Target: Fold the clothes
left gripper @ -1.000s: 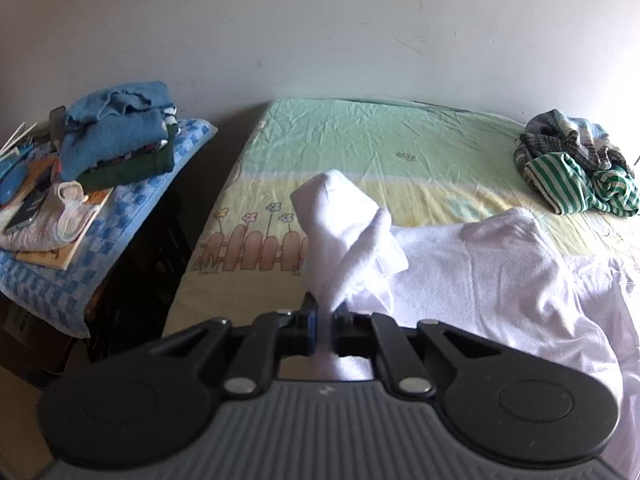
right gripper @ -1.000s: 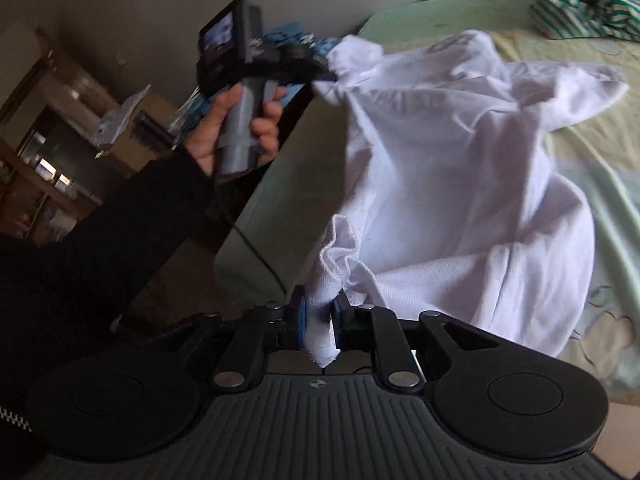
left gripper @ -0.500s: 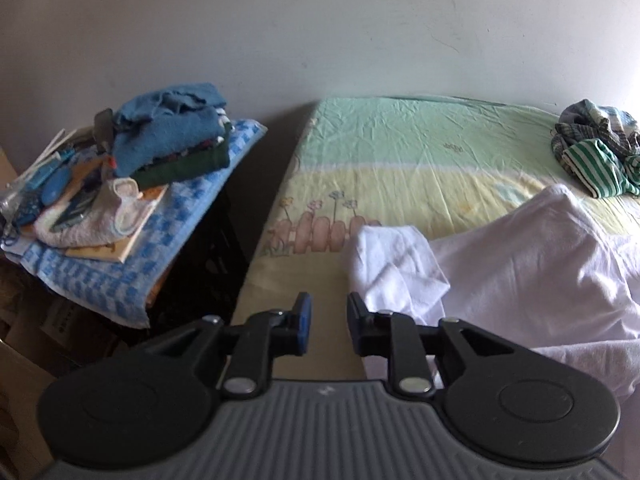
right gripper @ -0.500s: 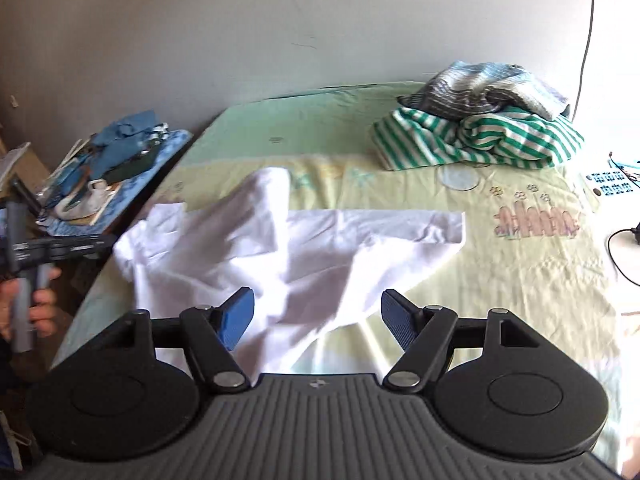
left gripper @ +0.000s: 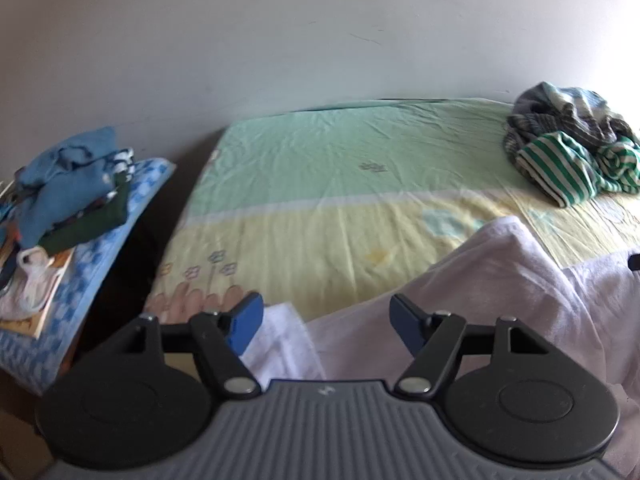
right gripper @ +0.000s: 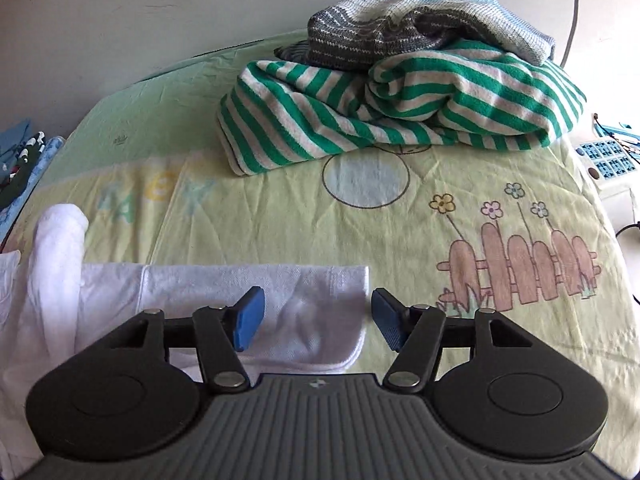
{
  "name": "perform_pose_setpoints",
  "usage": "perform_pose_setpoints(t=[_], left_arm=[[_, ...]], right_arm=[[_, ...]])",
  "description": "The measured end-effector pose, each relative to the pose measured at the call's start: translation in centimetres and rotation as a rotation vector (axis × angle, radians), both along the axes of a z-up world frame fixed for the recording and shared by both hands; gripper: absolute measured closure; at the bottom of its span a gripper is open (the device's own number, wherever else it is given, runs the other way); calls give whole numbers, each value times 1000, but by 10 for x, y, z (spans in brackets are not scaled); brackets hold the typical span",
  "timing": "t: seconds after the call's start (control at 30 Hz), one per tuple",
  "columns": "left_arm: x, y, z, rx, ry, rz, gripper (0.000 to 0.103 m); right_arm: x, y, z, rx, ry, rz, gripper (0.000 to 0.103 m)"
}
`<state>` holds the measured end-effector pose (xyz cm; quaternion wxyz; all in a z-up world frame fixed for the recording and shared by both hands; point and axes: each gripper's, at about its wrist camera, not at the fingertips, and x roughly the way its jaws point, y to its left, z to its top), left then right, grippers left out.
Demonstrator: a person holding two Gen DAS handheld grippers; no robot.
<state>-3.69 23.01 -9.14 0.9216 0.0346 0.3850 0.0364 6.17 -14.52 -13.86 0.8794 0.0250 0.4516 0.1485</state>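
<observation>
- Both claws are released: your left gripper (left gripper: 326, 322) and your right gripper (right gripper: 318, 320) each hang with blue pads spread wide and nothing between them.
- Your white shirt (left gripper: 500, 280) lies on the bed (left gripper: 320, 184), rumpled rather than flat; a ridge of cloth stands up in the middle (right gripper: 60, 248), and one sleeve (right gripper: 256, 280) stretches out flat just ahead of your right claw.
- That ridge is the main risk. Fold over it and you would likely trap the bunching inside, leaving a lumpy, crooked result.
- Pinch the sleeve hem and you may catch only the top layer, or snag the bedsheet beneath it, since both are thin and lie pressed together.
- On the left, the shirt's edge sits near the side of the mattress. A careless drag toward you could slide it off.
- Pulling with one claw alone would probably skew the whole shirt instead of tightening it.
- Keep away from the striped pile (right gripper: 400, 92) at the far end; sweeping cloth that way could tangle the two.
- Folded clothes (left gripper: 68, 196) sit on the side stand, well apart.
</observation>
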Motion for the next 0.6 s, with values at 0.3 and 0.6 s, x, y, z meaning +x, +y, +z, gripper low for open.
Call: perform_pose_setpoints(t=[0.3,0.6], left_arm=[[18,0,-40,17,90,-104,66],[14,-11,-37,115,28,-113,103]], right_arm=[[-23,33,-2,-52,-83,75,82],[-25,11,47,18,-200,-41,103]])
